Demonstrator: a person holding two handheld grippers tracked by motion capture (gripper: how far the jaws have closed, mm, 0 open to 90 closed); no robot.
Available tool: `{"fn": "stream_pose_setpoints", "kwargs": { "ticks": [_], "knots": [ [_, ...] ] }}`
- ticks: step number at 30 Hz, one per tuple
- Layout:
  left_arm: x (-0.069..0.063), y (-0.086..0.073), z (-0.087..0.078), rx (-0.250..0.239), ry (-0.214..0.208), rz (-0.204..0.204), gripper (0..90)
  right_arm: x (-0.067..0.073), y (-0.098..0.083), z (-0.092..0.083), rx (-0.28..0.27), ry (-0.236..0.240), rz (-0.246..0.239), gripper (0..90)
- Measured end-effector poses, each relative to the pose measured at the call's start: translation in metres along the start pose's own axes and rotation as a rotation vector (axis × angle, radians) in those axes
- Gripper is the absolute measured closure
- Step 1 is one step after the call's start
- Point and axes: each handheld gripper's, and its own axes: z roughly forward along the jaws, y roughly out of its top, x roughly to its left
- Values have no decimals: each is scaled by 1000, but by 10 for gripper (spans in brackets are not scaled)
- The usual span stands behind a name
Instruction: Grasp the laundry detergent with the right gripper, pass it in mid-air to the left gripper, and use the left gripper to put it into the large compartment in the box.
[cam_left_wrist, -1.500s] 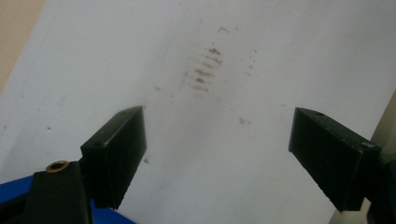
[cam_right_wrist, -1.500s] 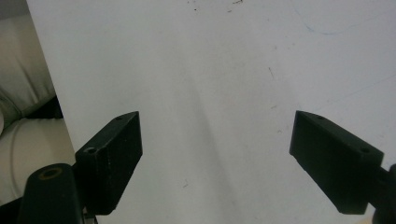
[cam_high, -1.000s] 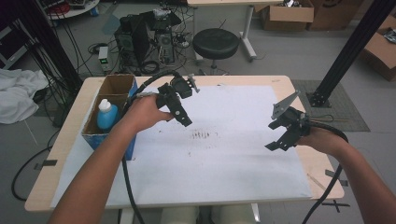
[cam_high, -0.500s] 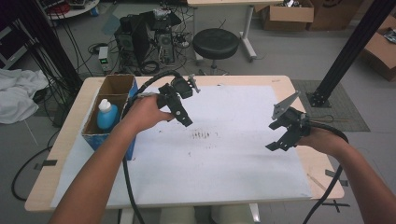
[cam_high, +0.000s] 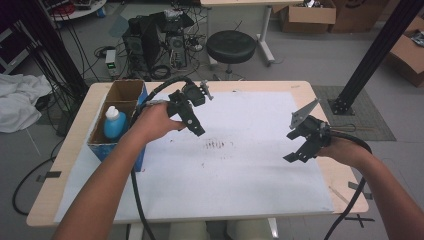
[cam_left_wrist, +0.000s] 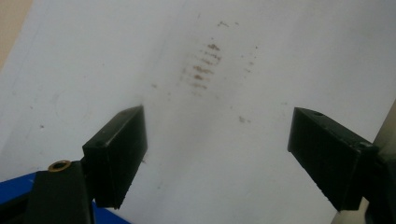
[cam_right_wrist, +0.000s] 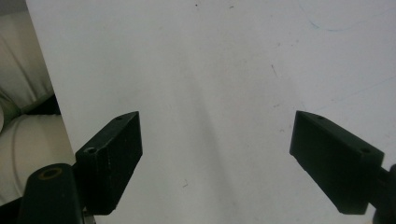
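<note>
A white sheet (cam_high: 240, 165) covers most of the wooden table (cam_high: 75, 165). Brownish smudge marks (cam_high: 216, 145) sit near its middle, also seen as smudge marks (cam_left_wrist: 205, 70) in the left gripper view. My left gripper (cam_high: 195, 127) hovers above the sheet's left part, open, nothing between its jaws; in its own view the left gripper (cam_left_wrist: 217, 154) points down at the marks. My right gripper (cam_high: 296, 150) is held over the sheet's right side, open and empty; the right gripper (cam_right_wrist: 217, 158) looks at bare white sheet (cam_right_wrist: 210, 70).
A cardboard box with blue sides (cam_high: 102, 145) stands on the table's left edge and holds a blue bottle with a white cap (cam_high: 114, 124). Behind the table are a black stool (cam_high: 231, 46), computer gear (cam_high: 155, 35) and cables. A black post (cam_high: 372, 55) rises at right.
</note>
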Motion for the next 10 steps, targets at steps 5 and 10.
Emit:
{"fn": "stream_pose_setpoints", "kwargs": {
  "ticks": [5, 10],
  "knots": [
    [0, 1, 1, -2, 0, 3, 205, 1, -1, 0, -2, -2, -2, 168],
    [-2, 2, 2, -6, -3, 17, 206, 1, -2, -2, -2, -6, 2, 168]
  ]
}}
